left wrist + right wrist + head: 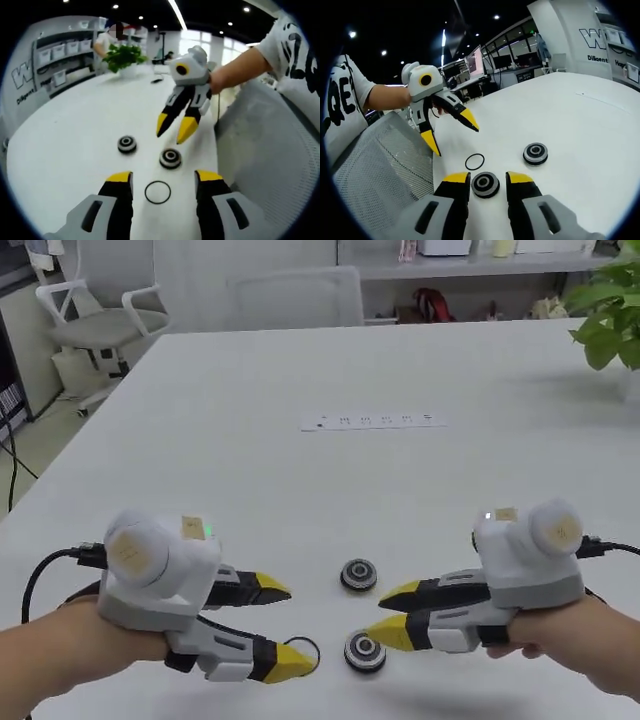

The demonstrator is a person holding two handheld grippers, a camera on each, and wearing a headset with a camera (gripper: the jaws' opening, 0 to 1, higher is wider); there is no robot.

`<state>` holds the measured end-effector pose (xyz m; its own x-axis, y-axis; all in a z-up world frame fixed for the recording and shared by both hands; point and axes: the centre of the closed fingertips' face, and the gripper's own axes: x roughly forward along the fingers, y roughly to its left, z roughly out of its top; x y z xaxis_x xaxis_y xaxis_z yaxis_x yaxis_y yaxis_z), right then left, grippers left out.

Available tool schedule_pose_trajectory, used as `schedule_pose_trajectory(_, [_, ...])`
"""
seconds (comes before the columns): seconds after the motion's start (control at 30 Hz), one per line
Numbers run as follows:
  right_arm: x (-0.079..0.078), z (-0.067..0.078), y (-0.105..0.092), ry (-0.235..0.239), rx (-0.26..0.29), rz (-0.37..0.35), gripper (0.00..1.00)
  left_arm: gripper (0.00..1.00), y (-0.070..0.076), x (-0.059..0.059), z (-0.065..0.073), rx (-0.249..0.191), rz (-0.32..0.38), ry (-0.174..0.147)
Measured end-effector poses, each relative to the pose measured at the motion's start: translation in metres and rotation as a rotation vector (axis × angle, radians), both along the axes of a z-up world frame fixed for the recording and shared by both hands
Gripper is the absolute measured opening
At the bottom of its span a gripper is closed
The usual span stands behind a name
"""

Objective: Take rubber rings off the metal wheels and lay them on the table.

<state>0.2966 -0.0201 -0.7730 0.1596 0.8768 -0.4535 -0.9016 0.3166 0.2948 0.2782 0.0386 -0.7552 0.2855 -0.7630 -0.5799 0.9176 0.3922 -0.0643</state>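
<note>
**Both grippers open, one ring down on the table**

My left gripper point(297, 625) has its jaws spread wide, holding nothing. In the left gripper view a thin black rubber ring point(157, 192) lies flat on the white table point(300, 490), loose, framed between my two yellow-tipped jaws and touching neither.

My right gripper point(377, 618) also has its jaws apart, though more narrowly. In the right gripper view the nearer metal wheel point(485, 184) sits between the two tips – not clamped, as far as I can see. It lies flat, with a dark band around its rim. The farther metal wheel point(358, 575) lies flat too, a little beyond and apart from the first, with the same dark rim; neither gripper is on it.

The loose ring lies just beside the nearer wheel, on my left-hand side. The two grippers point toward each other across the wheels – tips near, not touching.

Farther up the table lies a white power strip point(372, 421), with a green plant point(605, 315) at the right edge.
</note>
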Motion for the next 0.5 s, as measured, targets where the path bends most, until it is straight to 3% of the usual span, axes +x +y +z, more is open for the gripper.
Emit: schedule_pose_trajectory(0.5, [-0.01, -0.024, -0.01, -0.035, -0.062, 0.044, 0.23, 0.42, -0.022, -0.004, -0.019, 0.024, -0.044, 0.034])
